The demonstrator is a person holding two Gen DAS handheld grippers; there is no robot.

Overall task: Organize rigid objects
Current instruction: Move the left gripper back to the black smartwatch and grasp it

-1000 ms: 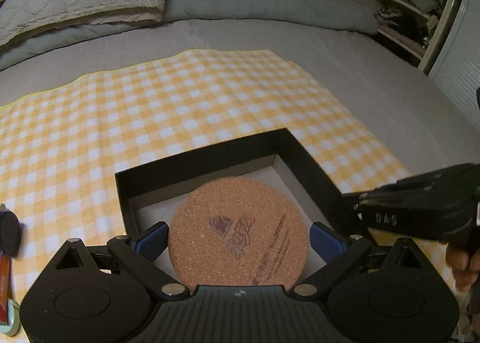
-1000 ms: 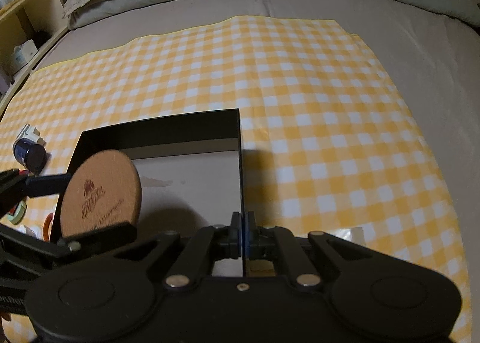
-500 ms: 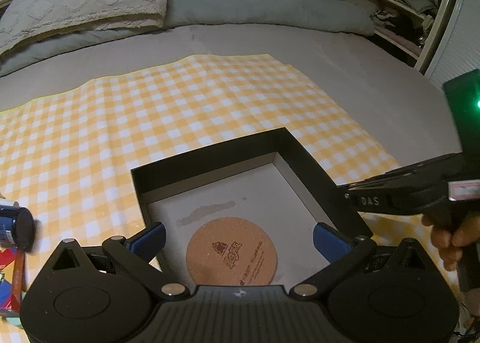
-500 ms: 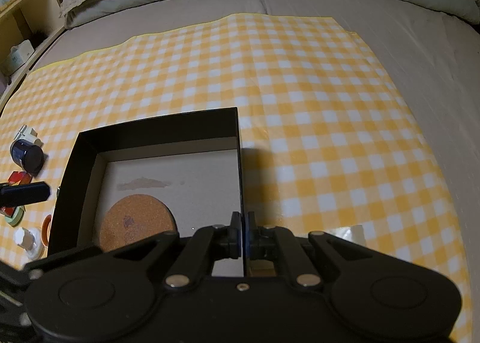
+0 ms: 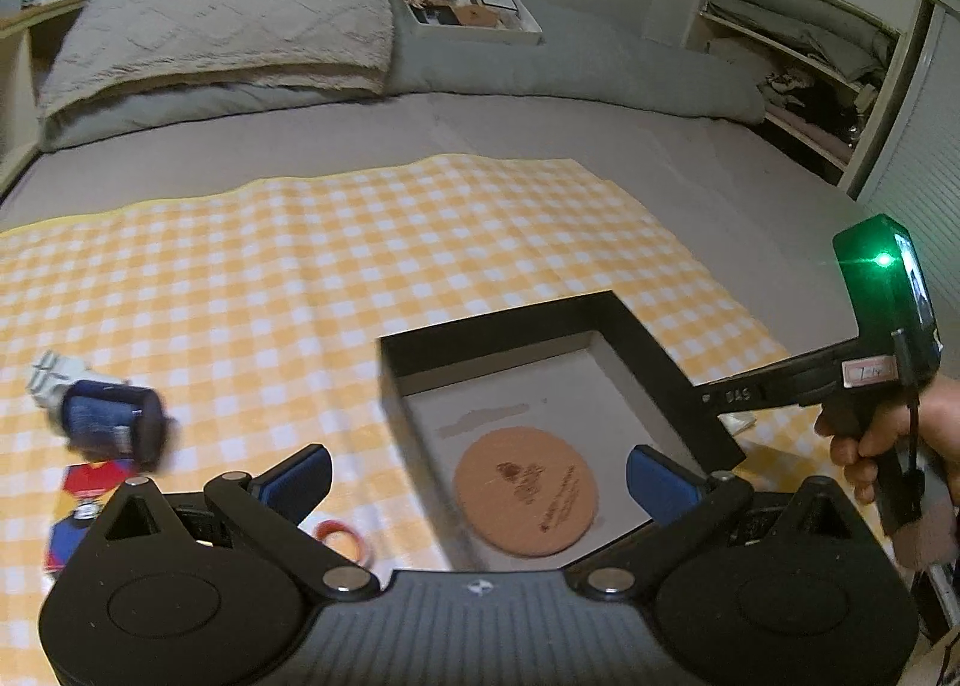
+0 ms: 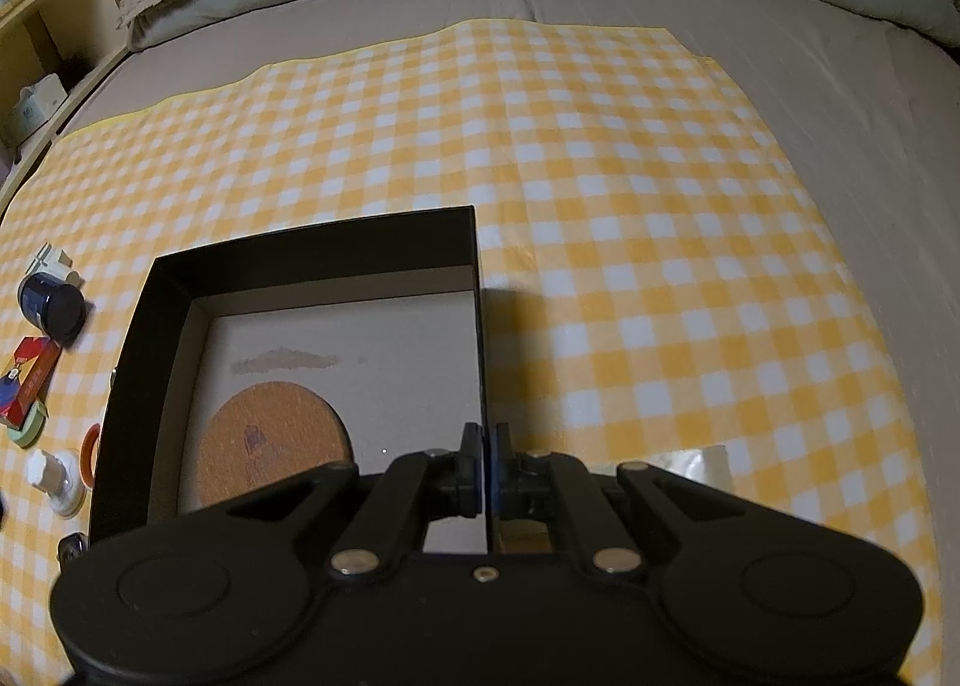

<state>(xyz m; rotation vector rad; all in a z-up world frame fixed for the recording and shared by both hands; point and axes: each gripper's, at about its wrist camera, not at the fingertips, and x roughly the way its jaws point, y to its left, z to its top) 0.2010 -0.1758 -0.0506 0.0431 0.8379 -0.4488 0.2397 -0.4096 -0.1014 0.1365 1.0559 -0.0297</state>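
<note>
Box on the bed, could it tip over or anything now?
Maybe. The right gripper is shut on the box wall; pulling could tilt the box and slide the coaster inside. The open left gripper hangs over the box's left wall and might bump it. The jar lies on its side on the soft cloth and may roll.

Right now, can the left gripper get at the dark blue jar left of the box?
Probably yes. The left gripper is open and empty, the dark blue jar lies uncovered on the checked cloth, outside the black box, nothing between.
</note>
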